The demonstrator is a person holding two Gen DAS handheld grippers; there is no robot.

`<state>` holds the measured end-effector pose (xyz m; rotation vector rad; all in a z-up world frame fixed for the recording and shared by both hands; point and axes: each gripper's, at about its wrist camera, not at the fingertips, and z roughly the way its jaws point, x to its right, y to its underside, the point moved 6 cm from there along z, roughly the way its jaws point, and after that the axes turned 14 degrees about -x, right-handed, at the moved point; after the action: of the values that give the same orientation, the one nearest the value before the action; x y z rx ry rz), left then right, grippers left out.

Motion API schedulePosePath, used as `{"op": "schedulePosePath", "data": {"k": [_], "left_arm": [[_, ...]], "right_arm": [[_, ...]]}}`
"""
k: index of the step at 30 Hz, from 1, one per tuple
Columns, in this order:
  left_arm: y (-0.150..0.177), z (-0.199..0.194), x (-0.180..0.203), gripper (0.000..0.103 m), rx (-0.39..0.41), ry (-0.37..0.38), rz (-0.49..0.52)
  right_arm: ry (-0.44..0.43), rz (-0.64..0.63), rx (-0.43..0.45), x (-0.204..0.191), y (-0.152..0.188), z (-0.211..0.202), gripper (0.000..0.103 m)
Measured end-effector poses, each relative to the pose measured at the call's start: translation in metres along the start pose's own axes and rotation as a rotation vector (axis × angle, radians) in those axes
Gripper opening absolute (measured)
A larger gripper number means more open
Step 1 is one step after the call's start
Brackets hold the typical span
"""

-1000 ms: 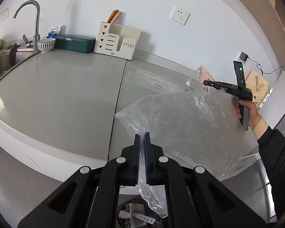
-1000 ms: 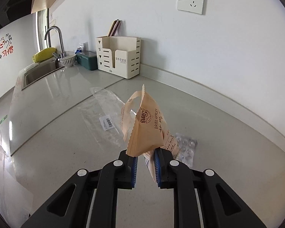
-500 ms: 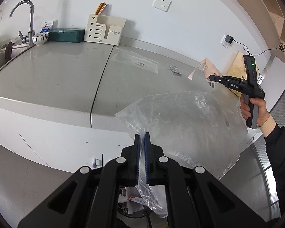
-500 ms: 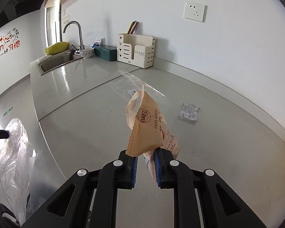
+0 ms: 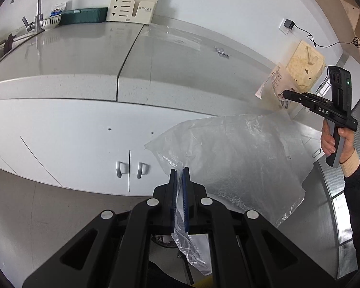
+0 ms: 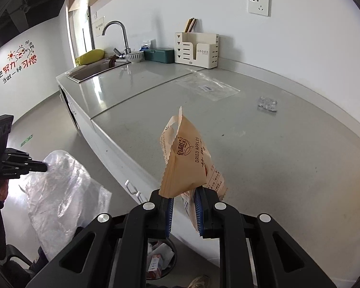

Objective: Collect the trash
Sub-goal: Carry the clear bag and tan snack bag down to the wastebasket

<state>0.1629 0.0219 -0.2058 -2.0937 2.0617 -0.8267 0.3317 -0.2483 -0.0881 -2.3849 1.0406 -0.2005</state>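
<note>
My left gripper is shut on the edge of a crumpled clear plastic bag, held in the air in front of the white cabinet. In the right wrist view that bag hangs at the lower left from the left gripper. My right gripper is shut on a tan "dried apples" pouch, upright above the counter's front edge. The left wrist view shows the pouch at the right gripper's tip. A flat clear bag and a blister pack lie on the grey counter.
A dark bin with trash stands on the floor below the right gripper. A sink with a faucet, a bowl, a green box and a cream organizer line the back. Cabinet doors face me.
Both grippers have drawn back from the counter and sunk. The cabinet front now fills the left view. The blister pack and flat bag lie farther away. Both grips are unchanged.
</note>
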Motion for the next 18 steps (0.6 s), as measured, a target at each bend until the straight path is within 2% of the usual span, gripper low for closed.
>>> {"op": "schedulePosePath", "data": {"k": [3, 7, 14, 18], "left_arm": [[0.01, 0.016, -0.003, 0.005, -0.038, 0.01, 0.01], [0.023, 0.046, -0.01, 0.005, -0.071, -0.018, 0.02], [0.049, 0.112, -0.023, 0.005, -0.175, -0.013, 0.012], [0.058, 0.145, -0.03, 0.005, -0.205, -0.008, 0.0]], "right_arm": [[-0.024, 0.005, -0.019, -0.017, 0.025, 0.005, 0.02], [-0.053, 0.022, -0.042, -0.032, 0.061, 0.017, 0.02], [-0.101, 0.066, -0.113, -0.049, 0.115, 0.059, 0.02], [-0.147, 0.092, -0.149, -0.055, 0.137, 0.084, 0.02]]}}
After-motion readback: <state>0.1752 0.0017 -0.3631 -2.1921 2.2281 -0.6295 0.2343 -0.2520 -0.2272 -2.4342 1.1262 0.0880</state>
